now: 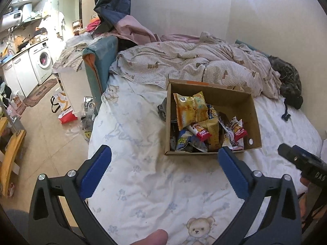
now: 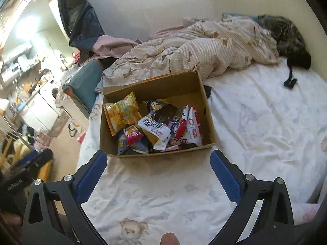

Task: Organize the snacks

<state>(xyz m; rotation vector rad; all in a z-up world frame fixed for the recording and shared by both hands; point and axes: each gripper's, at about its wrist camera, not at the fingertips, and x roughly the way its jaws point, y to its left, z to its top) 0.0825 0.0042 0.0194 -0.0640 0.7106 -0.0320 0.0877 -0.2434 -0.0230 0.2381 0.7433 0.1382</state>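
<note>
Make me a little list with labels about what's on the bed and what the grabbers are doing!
place: bed with a white teddy-bear sheet
box: open cardboard box sitting on the sheet
inside the box: a jumble of snack packets, with a big yellow bag at its left side
behind the box: crumpled checked quilt
left hand-held gripper: open, empty, short of the box
right hand-held gripper: open, empty, short of the box
snacks outside the box: none seen

The left gripper [image 1: 164, 153] hangs with jaws spread wide, nothing between its blue pads [image 1: 96, 171]. The right gripper [image 2: 158, 159] is likewise wide apart and empty, fingers [image 2: 225, 175] angled outward.
</note>
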